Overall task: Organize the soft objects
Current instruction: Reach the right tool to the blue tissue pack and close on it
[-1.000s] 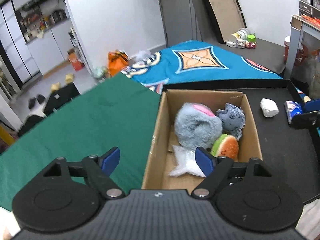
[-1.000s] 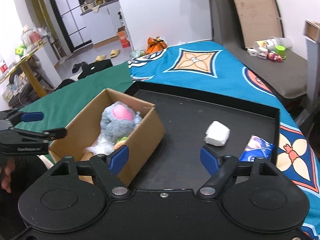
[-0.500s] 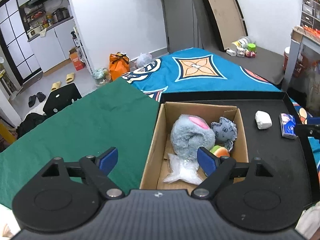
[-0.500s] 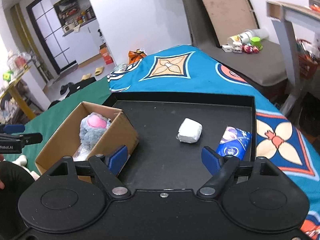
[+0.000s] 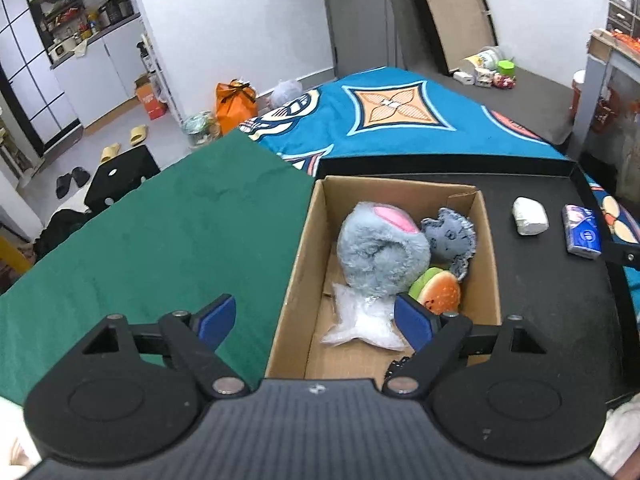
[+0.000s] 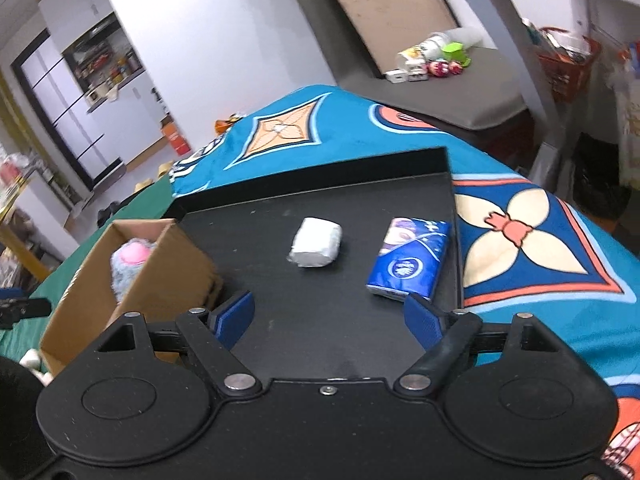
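Only my left wrist view looks down into the cardboard box (image 5: 490,248); my right wrist view catches just its outer wall and the top of one toy. My right view alone shows the printed face of the blue tissue pack (image 6: 410,258) and the patterned blue blanket (image 6: 540,240) beyond the tray's right rim.

My left gripper (image 5: 316,316) hangs with its jaws wide apart, nothing between the pads, over the near left wall of the box. My right gripper (image 6: 330,316) is likewise spread and empty, above bare tray; the white wrapped bundle (image 6: 316,242) lies ahead of it, roughly centred between the fingers, and the tissue pack lies just ahead of its right finger. Neither is touched.

Inside the box: a grey plush with a pink ear (image 5: 380,252) in the middle, a small blue-grey doll (image 5: 454,238) against the right wall, a plush burger (image 5: 438,290) near the front right, and a clear plastic bag (image 5: 360,320) on the floor in front. The box stands at the left end of the black tray (image 5: 560,320), next to the green cloth (image 5: 160,240). The bundle and the tissue pack lie on the tray, right of the box, just beside each other.
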`<state>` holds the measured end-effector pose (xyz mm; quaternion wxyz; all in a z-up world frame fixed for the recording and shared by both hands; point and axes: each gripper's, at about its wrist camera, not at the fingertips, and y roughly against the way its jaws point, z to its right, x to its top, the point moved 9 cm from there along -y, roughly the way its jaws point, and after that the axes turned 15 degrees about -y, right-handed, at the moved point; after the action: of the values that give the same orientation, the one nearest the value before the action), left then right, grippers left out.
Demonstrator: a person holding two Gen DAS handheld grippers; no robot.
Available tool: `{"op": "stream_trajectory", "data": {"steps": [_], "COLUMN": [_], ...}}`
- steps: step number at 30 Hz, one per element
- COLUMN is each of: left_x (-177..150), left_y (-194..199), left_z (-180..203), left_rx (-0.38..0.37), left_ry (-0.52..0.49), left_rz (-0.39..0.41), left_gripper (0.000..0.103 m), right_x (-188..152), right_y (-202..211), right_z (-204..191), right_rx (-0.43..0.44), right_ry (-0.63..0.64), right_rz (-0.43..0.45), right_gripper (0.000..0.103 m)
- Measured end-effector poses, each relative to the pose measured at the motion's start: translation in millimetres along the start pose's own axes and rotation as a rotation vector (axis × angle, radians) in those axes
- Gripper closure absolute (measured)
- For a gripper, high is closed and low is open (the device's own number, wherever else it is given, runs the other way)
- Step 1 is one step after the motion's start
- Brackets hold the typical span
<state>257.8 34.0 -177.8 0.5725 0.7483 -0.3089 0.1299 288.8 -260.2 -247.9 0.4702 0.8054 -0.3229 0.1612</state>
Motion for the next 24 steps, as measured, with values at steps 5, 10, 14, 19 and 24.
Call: {"op": "stream_trajectory", "data": {"steps": [5,10,14,19,24], "left_x": [-6,-11,-13,-14,-16], "left_y": [-10,-16,-17,-22,-25], "left_z": [3,10,9,11,11], "left_rx": [0.030,0.040,0.047,0.042,0.035], "left_ry": [-0.025,-0.050,-0.048,-0.055,-0.059], "left_rz": [-0.012,-0.013,-0.013,-0.026,-0.035], "left_gripper": [0.018,0.018,0.018,0.018,0.018], "right_x": [-2,-3,-1,5,6], "right_y": [-12,-26,-40,-46,-55], "right_z": [9,21,29,29,26], "right_rx": [-0.055,-0.121,-0.125,-0.144,-0.149], "right_ry": [-0.001,0.000,-0.037,-0.026,-0.012], "right_rz": [0.027,0.053,0.044,0.085,0.093], "right_gripper": [0.022,0.026,0.028,0.029,0.029]}}
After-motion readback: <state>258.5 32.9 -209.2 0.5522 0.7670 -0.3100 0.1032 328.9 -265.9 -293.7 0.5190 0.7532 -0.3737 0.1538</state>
